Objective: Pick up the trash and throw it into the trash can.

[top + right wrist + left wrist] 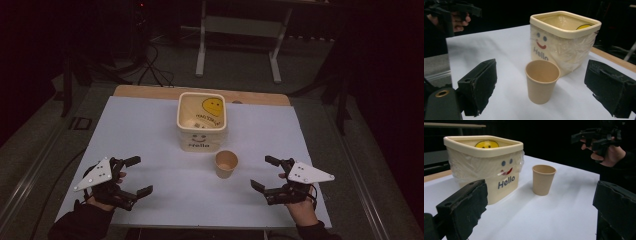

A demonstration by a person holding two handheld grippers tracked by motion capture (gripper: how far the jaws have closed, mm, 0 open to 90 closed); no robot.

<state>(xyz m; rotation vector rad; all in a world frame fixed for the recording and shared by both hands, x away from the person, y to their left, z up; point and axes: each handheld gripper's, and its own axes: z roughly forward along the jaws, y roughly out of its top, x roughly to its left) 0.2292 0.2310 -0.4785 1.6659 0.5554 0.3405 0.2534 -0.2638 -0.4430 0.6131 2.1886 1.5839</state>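
Bring your right gripper straight in on the tan paper cup, which stands upright on the white table just before the cream smiley-face bin; close around mid-wall, gently. Both its jaws and your left gripper jaws gape wide, holding nothing.

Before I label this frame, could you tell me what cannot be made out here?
- Paper cup: its bottom inside is hidden by its own rim in the right gripper view.
- Cream bin: contents too dim in the high view.
- Small print under the yellow smiley: too small to read.
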